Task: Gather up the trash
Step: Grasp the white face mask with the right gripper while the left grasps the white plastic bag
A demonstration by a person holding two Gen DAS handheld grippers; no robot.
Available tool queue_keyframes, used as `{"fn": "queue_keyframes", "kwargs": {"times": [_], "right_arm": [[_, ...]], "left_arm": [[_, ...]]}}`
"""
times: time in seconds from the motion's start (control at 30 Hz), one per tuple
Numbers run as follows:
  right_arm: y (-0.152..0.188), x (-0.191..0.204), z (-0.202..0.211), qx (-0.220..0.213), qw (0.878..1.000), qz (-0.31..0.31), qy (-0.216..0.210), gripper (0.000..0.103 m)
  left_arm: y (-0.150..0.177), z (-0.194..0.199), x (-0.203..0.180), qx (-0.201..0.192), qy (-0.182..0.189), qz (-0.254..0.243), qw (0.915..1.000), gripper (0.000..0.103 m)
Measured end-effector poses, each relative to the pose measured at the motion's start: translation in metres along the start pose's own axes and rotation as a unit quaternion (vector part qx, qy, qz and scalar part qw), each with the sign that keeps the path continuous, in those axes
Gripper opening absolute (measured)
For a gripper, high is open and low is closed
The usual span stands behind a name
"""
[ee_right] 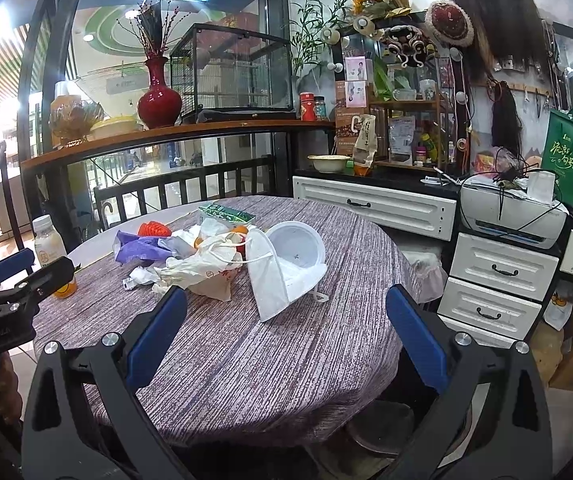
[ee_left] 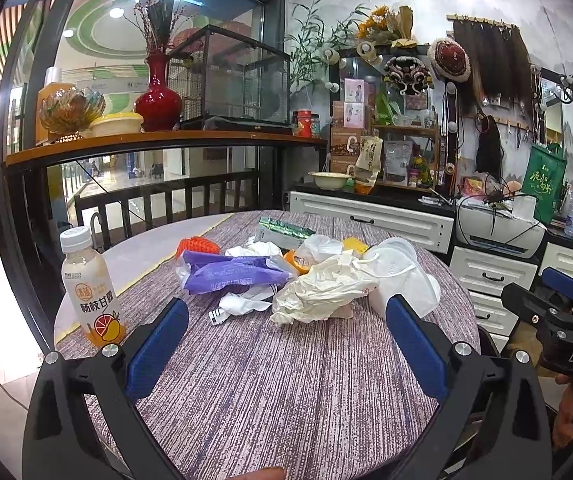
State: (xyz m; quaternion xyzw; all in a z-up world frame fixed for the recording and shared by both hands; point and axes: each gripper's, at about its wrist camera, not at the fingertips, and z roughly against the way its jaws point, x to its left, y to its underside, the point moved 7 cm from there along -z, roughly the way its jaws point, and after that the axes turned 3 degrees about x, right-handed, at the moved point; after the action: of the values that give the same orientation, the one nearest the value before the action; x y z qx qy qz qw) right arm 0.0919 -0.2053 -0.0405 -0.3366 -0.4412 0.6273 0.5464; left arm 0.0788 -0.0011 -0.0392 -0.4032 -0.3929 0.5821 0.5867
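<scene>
The orange items (ee_right: 238, 230) lay mostly buried under the bag (ee_right: 206, 268) and mask (ee_right: 270, 280), so their kind could not be told. The right gripper (ee_left: 558, 320) was cut off by the left view's edge, its jaws unseen there. The bottle (ee_right: 48, 248) stood partly behind the left gripper (ee_right: 10, 284).

- Round surface (ee_left: 270, 380) under a purple-grey woven cloth.
- Heaped mid-cloth: purple plastic wrapper (ee_left: 230, 270), crumpled white plastic bag (ee_left: 318, 290), white face mask (ee_right: 272, 276), green carton (ee_left: 284, 229).
- Orange-labelled drink bottle (ee_left: 92, 286) upright near the left edge.
</scene>
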Motion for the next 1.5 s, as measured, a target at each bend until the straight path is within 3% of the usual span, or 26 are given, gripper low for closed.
{"fn": "queue_keyframes", "kwargs": {"times": [0.13,0.27,0.43,0.7,0.83,1.03,1.27,1.5], "right_arm": [[0.001,0.000,-0.006,0.017,1.000,-0.003,-0.006,0.098],[0.010,-0.001,-0.024,0.063,0.998,-0.018,-0.024,0.098],[0.020,0.004,-0.051,0.114,0.993,-0.003,-0.038,0.098],[0.010,0.011,-0.096,0.126,0.990,0.050,-0.043,0.096],[0.000,0.006,-0.126,0.139,0.988,0.059,-0.042,0.080],[-0.003,0.005,-0.155,0.157,0.984,0.066,-0.061,0.060],[0.006,0.012,-0.172,0.187,0.975,0.086,-0.078,0.022],[0.011,0.016,-0.167,0.190,0.974,0.080,-0.097,0.007]], "left_arm": [[0.003,-0.008,0.005,0.025,0.013,-0.006,0.9996,0.098],[0.011,-0.022,0.006,0.063,0.038,-0.006,0.9973,0.098],[0.017,-0.041,0.001,0.093,0.054,-0.051,0.9929,0.098],[0.002,-0.079,-0.015,0.107,0.074,-0.094,0.9870,0.098],[-0.004,-0.104,-0.032,0.113,0.067,-0.148,0.9802,0.098],[-0.001,-0.131,-0.046,0.130,0.053,-0.198,0.9702,0.088],[0.005,-0.149,-0.051,0.152,0.060,-0.197,0.9668,0.063],[0.009,-0.145,-0.053,0.143,0.054,-0.198,0.9682,0.038]]}}
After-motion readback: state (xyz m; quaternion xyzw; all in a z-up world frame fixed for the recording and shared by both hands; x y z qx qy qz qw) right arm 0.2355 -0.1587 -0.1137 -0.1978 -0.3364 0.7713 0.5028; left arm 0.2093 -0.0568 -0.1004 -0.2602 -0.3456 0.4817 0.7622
